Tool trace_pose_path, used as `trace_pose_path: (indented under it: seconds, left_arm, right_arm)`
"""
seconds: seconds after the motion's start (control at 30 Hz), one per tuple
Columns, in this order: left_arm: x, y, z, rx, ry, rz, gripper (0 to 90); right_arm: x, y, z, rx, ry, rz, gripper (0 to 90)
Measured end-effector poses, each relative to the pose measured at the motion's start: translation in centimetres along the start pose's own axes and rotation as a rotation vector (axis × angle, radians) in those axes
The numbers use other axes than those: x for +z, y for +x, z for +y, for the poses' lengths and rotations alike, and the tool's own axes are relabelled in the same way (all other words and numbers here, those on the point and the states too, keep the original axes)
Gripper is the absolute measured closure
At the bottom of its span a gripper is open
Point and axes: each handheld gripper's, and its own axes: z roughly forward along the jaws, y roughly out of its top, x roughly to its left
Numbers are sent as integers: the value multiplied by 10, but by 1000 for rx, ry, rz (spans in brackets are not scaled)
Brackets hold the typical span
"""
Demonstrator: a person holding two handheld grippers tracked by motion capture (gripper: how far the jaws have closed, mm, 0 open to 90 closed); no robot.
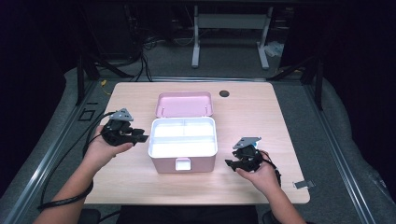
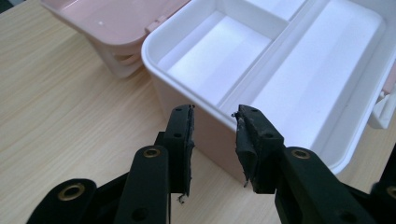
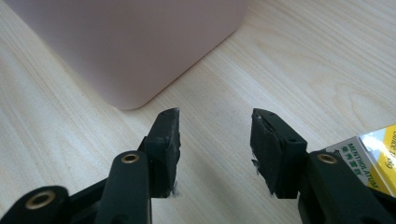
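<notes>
right tongs (image 3: 215, 140) view: yellow packet (image 3: 376, 163) | high view: box (image 1: 183, 158) open

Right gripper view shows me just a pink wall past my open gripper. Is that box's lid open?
Observer: Yes. The pink box has its lid swung back behind it.
Operator: Anything inside?
Observer: A white tray sits in it, and its compartments look empty.
Operator: Where's the other gripper?
Observer: The left gripper is at the box's left side, open and holding nothing.
</notes>
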Motion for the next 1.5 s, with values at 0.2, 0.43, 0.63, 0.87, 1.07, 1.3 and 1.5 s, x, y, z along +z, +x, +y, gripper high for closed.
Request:
trace_pose_path:
  seconds: [0.2, 0.43, 0.63, 0.87, 1.07, 1.3, 1.5]
  left_arm:
    - [10, -8, 17, 45, 33, -26, 690]
    - [25, -17, 33, 98, 80, -43, 715]
    - [36, -28, 50, 144, 115, -68, 735]
    - [52, -37, 64, 196, 171, -94, 762]
    - [66, -42, 75, 227, 225, -110, 775]
    - [78, -46, 87, 261, 302, -135, 834]
    - [85, -51, 93, 317, 355, -144, 844]
  right_arm:
    - [-2, -1, 0, -5, 15, 4, 522]
    - [-1, -1, -1, 1, 0, 0, 522]
    - [-2, -2, -1, 2, -5, 7, 523]
    - [-3, -1, 0, -1, -13, 11, 525]
    - [-3, 0, 1, -12, -15, 12, 526]
    - [-4, 0, 1, -10, -18, 17, 526]
    - [-3, 0, 1, -12, -17, 16, 526]
